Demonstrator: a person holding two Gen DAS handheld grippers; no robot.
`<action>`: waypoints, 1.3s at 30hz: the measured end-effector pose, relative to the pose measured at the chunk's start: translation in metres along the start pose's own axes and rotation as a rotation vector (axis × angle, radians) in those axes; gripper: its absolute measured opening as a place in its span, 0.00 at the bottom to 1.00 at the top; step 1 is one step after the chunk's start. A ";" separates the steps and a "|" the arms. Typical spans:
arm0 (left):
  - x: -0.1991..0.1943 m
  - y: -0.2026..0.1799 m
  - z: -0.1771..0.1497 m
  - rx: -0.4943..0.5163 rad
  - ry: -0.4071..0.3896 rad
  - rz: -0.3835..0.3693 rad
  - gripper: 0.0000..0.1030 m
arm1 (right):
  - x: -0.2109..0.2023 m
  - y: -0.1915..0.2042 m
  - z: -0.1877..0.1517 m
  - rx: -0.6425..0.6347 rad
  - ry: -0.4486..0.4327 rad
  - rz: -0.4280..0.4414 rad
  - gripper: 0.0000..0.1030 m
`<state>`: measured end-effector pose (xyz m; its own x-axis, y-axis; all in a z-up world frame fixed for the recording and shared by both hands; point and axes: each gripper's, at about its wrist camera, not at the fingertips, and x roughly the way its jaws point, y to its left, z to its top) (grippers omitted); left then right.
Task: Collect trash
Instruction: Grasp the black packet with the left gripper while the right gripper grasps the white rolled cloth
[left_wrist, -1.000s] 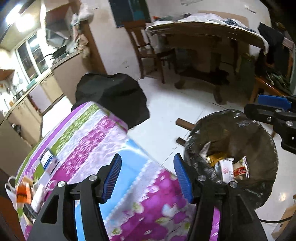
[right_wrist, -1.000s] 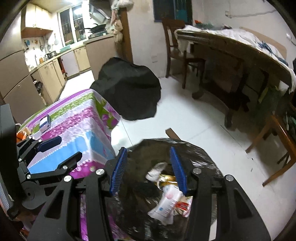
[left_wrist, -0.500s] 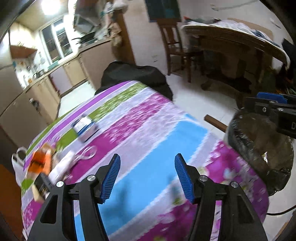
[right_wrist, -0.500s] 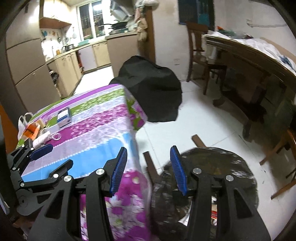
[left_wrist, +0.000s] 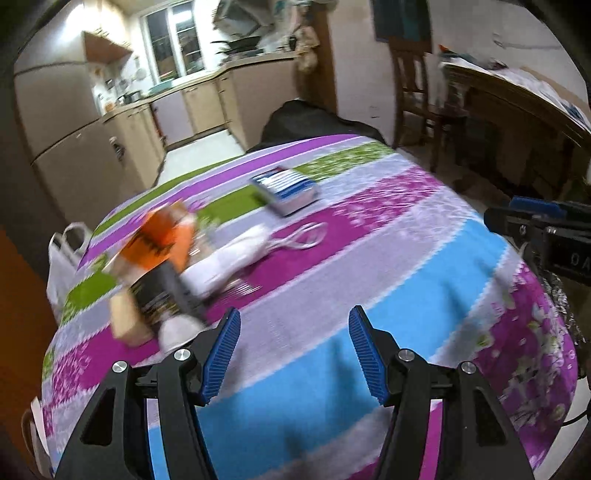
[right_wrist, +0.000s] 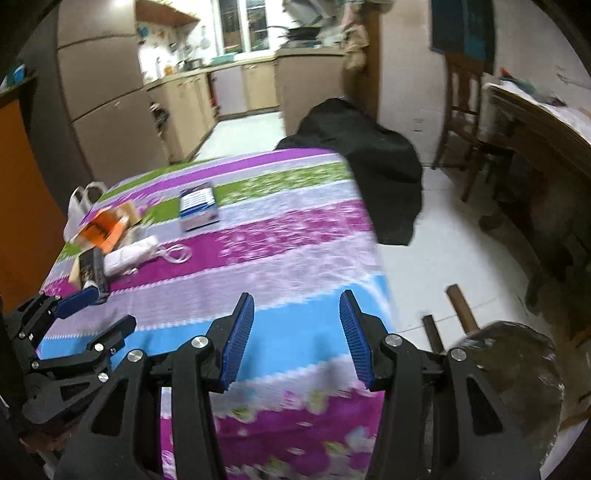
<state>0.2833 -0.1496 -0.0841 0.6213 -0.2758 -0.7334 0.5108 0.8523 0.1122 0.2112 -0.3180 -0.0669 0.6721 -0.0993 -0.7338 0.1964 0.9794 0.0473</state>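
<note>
Home kitchen: cabinets (right_wrist: 188, 110), fridge (right_wrist: 107, 92)

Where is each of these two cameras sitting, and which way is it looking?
Left wrist: rides the left gripper, facing down over the striped table; its open blue fingers show.
Right wrist: rides the right gripper, facing the table edge and black trash bin; open fingers show, left gripper at lower left.
Shared: orange packet, blue-white box, white cable.

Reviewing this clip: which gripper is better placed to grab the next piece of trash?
Probably the left gripper: open, empty, and nearer the orange packet. The right gripper, also open and empty, sits toward the bin.
</note>
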 end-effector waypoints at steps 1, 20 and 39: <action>-0.001 0.010 -0.004 -0.019 0.003 0.008 0.60 | 0.003 0.005 0.000 -0.017 0.010 0.012 0.45; 0.027 0.111 -0.031 -0.342 0.079 -0.019 0.65 | 0.095 0.131 0.059 -0.608 0.120 0.392 0.77; 0.015 0.125 -0.041 -0.390 0.011 -0.100 0.24 | 0.090 0.134 0.038 -0.666 0.249 0.517 0.34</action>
<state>0.3318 -0.0292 -0.1081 0.5729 -0.3626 -0.7350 0.3027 0.9270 -0.2214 0.3250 -0.2024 -0.1006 0.3710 0.3503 -0.8600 -0.5990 0.7979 0.0667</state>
